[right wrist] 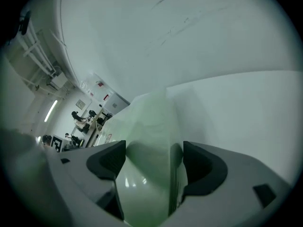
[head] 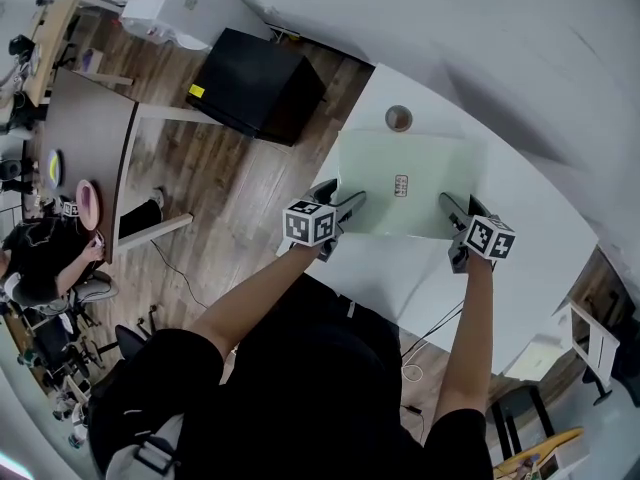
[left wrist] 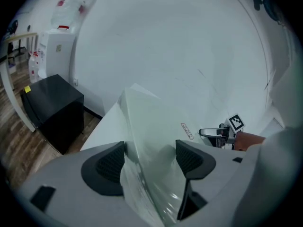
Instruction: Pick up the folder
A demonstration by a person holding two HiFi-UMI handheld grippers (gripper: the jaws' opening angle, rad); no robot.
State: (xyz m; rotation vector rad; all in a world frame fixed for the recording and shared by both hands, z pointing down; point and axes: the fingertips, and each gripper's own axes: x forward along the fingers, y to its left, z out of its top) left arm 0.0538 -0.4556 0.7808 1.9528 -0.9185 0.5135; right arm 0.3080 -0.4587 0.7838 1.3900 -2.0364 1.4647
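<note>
I have the left tongs (head: 342, 194) at the near-left corner of the folder (head: 405, 183). In the left gripper view their jaws stand wide apart, with the folder's edge (left wrist: 151, 122) running up between the 2 ribbed black pads. The sheet lies close against 1 pad, but I see no squeeze on it, so nothing is gripped.

The folder lies flat on the white surface (head: 520, 258), its near edge toward me. It is a pale green, translucent plastic rectangle with a small printed label (head: 401, 185) near its middle. It looks thin, light and glossy, so I expect it to be slippery and to sag or bow if lifted by 1 corner. The best hold is probably both near corners at once, pinched well in from the edge so the pads' ribbing bites the smooth plastic. A small round object (head: 398, 118) sits just beyond the far edge, apart from the folder.

The right tongs (head: 458, 206) are at the near-right corner. In the right gripper view they too gape wide, and the green sheet (right wrist: 151, 122) bulges up between the pads in a soft curve, which shows how floppy it is. They have no hold on it yet.
</note>
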